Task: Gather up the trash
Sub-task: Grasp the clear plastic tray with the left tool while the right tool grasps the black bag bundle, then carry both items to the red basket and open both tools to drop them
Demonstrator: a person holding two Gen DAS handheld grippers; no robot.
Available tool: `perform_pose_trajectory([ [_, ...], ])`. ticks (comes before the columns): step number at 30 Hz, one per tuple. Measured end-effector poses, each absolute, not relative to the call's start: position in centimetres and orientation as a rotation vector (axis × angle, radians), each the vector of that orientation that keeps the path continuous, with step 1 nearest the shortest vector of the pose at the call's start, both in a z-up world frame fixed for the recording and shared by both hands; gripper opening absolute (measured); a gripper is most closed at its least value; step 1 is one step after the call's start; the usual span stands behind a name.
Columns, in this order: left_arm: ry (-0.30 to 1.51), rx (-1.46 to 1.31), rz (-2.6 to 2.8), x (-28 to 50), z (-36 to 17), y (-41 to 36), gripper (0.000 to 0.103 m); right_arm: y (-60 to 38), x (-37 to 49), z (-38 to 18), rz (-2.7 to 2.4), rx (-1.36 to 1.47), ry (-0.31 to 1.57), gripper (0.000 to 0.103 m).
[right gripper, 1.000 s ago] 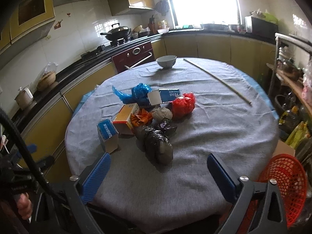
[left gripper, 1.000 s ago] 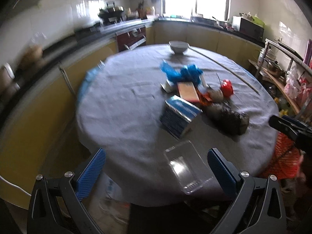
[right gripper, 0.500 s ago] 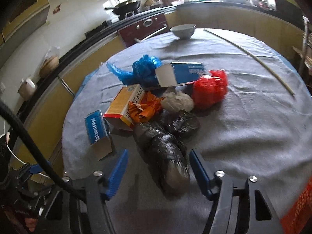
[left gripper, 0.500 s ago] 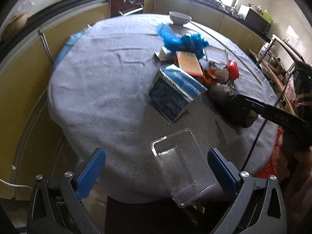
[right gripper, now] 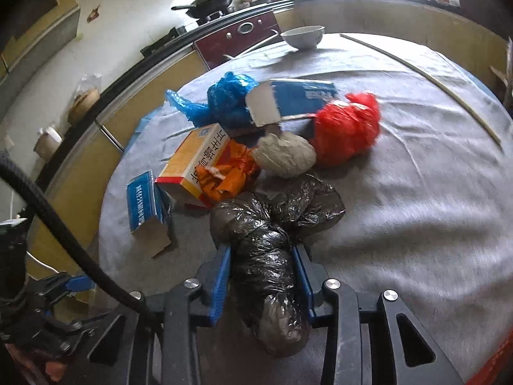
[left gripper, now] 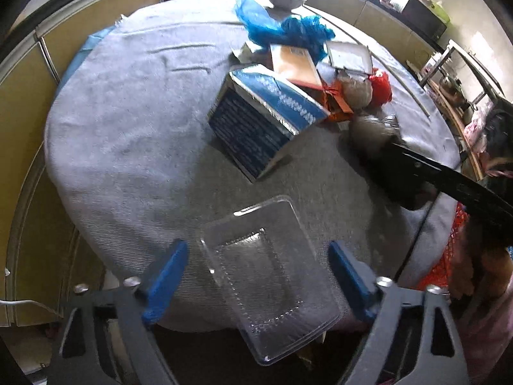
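Observation:
On the grey-clothed round table (right gripper: pixel 416 224) lies a heap of trash. A crumpled black plastic bag (right gripper: pixel 275 314) sits nearest me, and my right gripper (right gripper: pixel 261 276) has both blue pads pressing its sides while the jaws are still closing. At the table's near edge a clear plastic tray (left gripper: pixel 272 304) overhangs the rim. My left gripper (left gripper: pixel 258 266) straddles it with the jaws closing. The left pad is apart from the tray's side; I cannot tell whether the right pad touches it.
Behind the black bag lie a blue carton (left gripper: pixel 256 122), an orange box (right gripper: pixel 198 157), orange wrapper (right gripper: pixel 231 176), a pale wad (right gripper: pixel 285 157), a red bag (right gripper: pixel 346 128) and a blue bag (right gripper: pixel 231 96). A bowl (right gripper: pixel 303 37) and a thin stick (right gripper: pixel 433 77) sit far back. A red basket (left gripper: pixel 449 250) stands beside the table.
Both grippers came down toward the table. The right jaws went from wide apart to closed around the black bag. The left jaws narrowed around the clear tray.

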State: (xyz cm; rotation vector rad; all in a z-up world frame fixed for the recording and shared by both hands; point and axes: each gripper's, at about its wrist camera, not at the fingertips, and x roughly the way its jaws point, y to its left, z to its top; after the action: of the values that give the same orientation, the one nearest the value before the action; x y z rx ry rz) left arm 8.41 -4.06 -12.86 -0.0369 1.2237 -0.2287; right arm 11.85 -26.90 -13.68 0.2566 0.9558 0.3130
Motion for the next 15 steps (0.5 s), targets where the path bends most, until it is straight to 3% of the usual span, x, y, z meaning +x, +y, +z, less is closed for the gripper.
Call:
perform_pose_trajectory([
  [2, 1.237, -0.068, -0.252, 8.5, -13.2, -4.2, 0.074, -28.0, 10.8, -13.6, 0.323, 0.296, 0.95, 0.04],
  [4, 1.227, -0.048, -0.265, 8.4, -13.0, -4.8, 0.062, -29.1, 9.7, -13.5, 0.336, 0.333, 0.942, 0.04],
  [9, 1.208, -0.006, -0.337, 7.9, -12.5, -6.8, 0.055, -31.1, 7.1, -13.5, 0.352, 0.428, 0.923, 0.04],
  [15, 1.157, 0.077, -0.431, 7.6, -11.0, -10.4, 0.055, -33.6, 4.3, -12.9, 0.342, 0.533, 0.861, 0.04],
])
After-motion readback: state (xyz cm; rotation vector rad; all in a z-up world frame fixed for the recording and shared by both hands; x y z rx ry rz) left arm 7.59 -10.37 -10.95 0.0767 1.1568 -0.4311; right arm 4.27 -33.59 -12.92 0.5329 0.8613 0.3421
